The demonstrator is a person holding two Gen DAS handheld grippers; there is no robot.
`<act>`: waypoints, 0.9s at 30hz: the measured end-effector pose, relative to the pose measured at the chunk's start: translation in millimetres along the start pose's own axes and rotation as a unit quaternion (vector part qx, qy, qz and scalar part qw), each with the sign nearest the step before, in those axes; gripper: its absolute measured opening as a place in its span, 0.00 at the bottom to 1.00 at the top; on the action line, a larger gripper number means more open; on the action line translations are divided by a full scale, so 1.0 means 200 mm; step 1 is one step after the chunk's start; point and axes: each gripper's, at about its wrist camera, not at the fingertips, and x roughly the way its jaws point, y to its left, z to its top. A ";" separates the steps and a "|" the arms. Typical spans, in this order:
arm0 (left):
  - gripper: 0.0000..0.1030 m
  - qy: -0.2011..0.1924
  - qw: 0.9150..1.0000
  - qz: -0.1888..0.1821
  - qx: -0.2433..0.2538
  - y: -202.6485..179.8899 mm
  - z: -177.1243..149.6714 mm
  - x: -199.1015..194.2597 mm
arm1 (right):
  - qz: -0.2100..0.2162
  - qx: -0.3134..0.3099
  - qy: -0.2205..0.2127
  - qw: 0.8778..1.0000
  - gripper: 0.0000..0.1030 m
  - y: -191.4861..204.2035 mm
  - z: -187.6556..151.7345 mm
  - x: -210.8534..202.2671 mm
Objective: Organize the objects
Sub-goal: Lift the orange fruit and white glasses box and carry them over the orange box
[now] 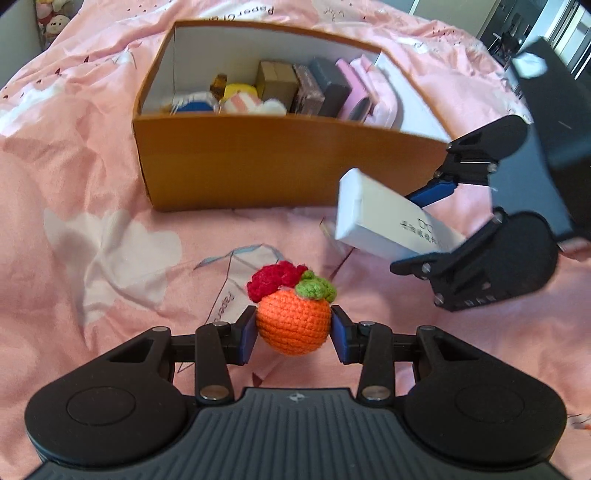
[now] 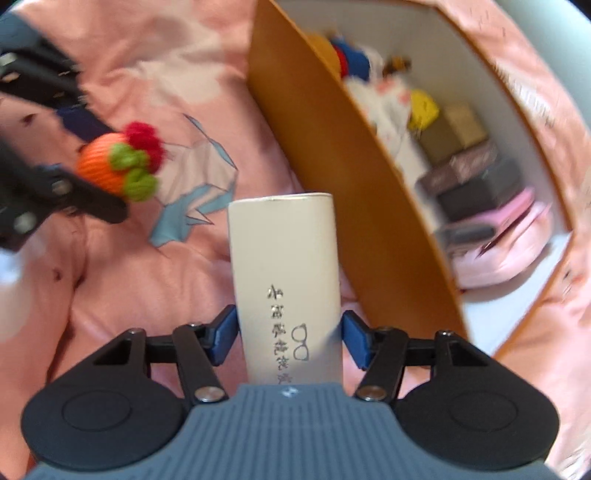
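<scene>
My left gripper (image 1: pixel 293 328) is shut on a crocheted orange fruit (image 1: pixel 293 321) with green leaves and a red tuft, held above the pink bedsheet. It also shows in the right wrist view (image 2: pixel 110 164). My right gripper (image 2: pixel 288 332) is shut on a white glasses box (image 2: pixel 286 273) with printed characters. In the left wrist view the white box (image 1: pixel 384 221) sits at the right, in front of the orange cardboard box (image 1: pixel 280 166). The cardboard box (image 2: pixel 369 206) is open on top and lies to the right of the right gripper.
The cardboard box holds several items: small boxes (image 1: pixel 317 88), a pink case (image 1: pixel 360 96) and soft toys (image 1: pixel 236 99). The pink bedsheet (image 1: pixel 92 206) is wrinkled. Plush toys (image 1: pixel 51 18) sit at the far left and dark furniture (image 1: pixel 546 33) at the far right.
</scene>
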 end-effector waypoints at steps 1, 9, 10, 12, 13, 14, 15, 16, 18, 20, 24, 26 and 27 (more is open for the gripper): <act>0.45 -0.005 1.000 -0.003 0.000 0.00 0.01 -0.02 | -0.006 -0.005 -0.007 1.000 0.60 0.01 0.00 -0.05; 0.45 -0.047 0.999 -0.015 -0.004 0.01 0.16 -0.21 | -0.055 0.015 -0.055 0.997 0.59 -0.10 0.04 -0.45; 0.45 -0.053 0.998 -0.014 -0.003 0.02 0.17 -0.23 | -0.057 0.019 -0.060 0.996 0.59 -0.13 0.05 -0.46; 0.45 -0.066 0.998 -0.010 0.000 0.02 0.21 -0.27 | -0.071 0.031 -0.069 0.995 0.59 -0.19 0.07 -0.55; 0.45 -0.071 0.997 -0.008 0.001 0.03 0.22 -0.29 | -0.078 0.033 -0.074 0.994 0.59 -0.22 0.09 -0.56; 0.45 -0.074 0.997 -0.006 0.002 0.03 0.24 -0.30 | -0.087 0.039 -0.075 0.993 0.59 -0.25 0.10 -0.58; 0.45 -0.077 0.997 -0.006 0.003 0.03 0.26 -0.30 | -0.095 0.040 -0.077 0.992 0.59 -0.28 0.12 -0.60; 0.45 -0.080 0.997 -0.007 0.003 0.03 0.28 -0.31 | -0.101 0.047 -0.073 0.991 0.59 -0.32 0.14 -0.60; 0.45 -0.084 0.996 -0.005 0.005 0.03 0.32 -0.32 | -0.099 0.060 -0.060 0.991 0.59 -0.41 0.16 -0.57; 0.45 -0.091 0.996 -0.003 0.010 0.03 0.34 -0.33 | -0.090 0.075 -0.041 0.992 0.59 -0.50 0.18 -0.48; 0.45 -0.095 0.995 -0.002 0.011 0.04 0.39 -0.33 | -0.056 0.105 -0.001 0.993 0.59 -0.65 0.19 -0.25; 0.45 -0.094 0.996 0.000 0.008 0.06 0.41 -0.32 | -0.039 0.131 0.028 0.990 0.59 -0.68 0.18 -0.16; 0.45 -0.092 0.996 0.002 0.007 0.07 0.42 -0.31 | -0.027 0.136 0.042 0.989 0.59 -0.70 0.17 -0.11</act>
